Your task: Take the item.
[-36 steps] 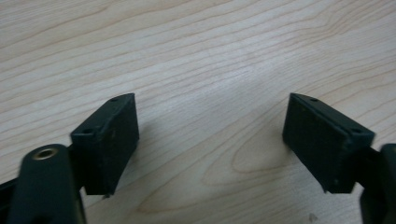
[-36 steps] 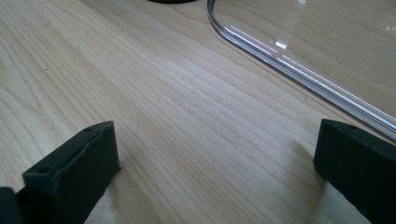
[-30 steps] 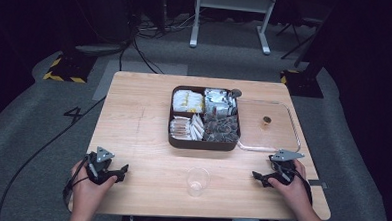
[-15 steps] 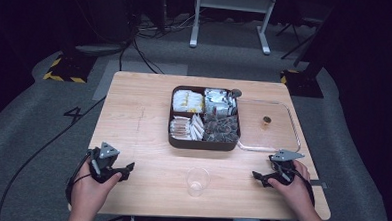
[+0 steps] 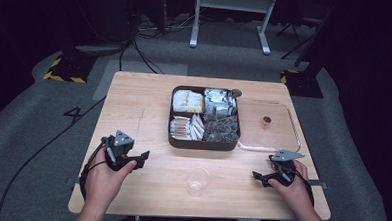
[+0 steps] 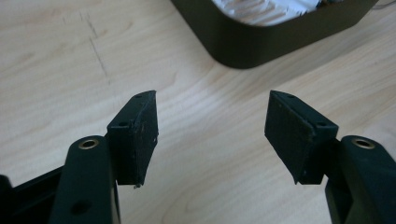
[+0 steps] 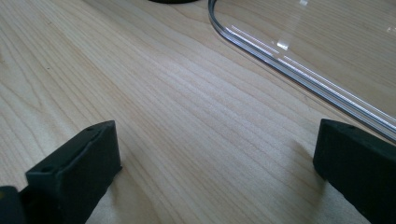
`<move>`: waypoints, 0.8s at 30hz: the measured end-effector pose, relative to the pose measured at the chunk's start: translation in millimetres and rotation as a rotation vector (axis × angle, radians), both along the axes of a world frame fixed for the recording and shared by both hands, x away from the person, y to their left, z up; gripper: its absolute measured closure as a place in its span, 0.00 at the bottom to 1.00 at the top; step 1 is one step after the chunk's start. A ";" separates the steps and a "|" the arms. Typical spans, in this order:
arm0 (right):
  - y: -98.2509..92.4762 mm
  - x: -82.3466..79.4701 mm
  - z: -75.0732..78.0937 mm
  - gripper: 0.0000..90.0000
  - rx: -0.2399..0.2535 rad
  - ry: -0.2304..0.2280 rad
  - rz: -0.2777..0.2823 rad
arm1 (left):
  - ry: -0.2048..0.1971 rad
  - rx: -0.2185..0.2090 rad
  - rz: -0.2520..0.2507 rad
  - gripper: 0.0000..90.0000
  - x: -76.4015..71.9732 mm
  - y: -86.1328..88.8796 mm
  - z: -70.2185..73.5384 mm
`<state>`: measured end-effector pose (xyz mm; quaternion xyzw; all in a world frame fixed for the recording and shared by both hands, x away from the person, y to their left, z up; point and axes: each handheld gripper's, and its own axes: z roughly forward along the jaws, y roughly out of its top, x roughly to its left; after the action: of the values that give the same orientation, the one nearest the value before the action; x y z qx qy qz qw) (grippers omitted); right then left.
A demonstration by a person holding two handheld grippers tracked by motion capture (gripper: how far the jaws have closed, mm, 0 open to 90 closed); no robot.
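Left claw (image 5: 143, 157) low left in the high view, tips aimed right and slightly up-frame. Jaws apart, nothing between them but bare worktop (image 5: 139, 103); they have just been narrowing, still a clear gap in the left claw view.

Right claw (image 5: 259, 176) low right, resting near the worktop's front edge, jaws spread wide on nothing.

Things nearest: dark compartment tray (image 5: 204, 143) at centre, four sections packed with sachets; clear plastic cup (image 5: 197, 180) upright at lower centre, between the two claws; clear lid (image 5: 287, 144) lying flat right of the tray, touching it.

Key relation: in the left claw view the tray's rounded corner (image 6: 243, 49) sits straight ahead, upper centre-right, apart from the tips. The tray's near wall runs across the frame. The left claw points at it; likely the reach is toward the tray. The cup lies roughly equidistant from both.
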<state>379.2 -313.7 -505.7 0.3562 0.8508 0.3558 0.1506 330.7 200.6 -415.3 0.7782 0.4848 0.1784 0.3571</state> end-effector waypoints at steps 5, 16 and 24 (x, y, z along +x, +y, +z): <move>-0.9 -0.4 0.1 0.02 0.001 -0.001 0.009 | -0.055 0.072 -0.018 0.31 13.6 -11.1 10.2; -0.9 -0.4 0.1 0.02 0.001 -0.001 0.009 | -0.035 -0.008 -0.125 0.42 49.8 -34.8 28.1; -0.9 -0.4 0.1 0.02 0.001 -0.001 0.009 | -0.017 -0.068 -0.181 0.46 80.7 -51.8 38.2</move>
<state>378.8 -314.6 -505.6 0.3523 0.8522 0.3570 0.1492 411.4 148.8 -377.2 0.8047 0.4151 0.1357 0.4022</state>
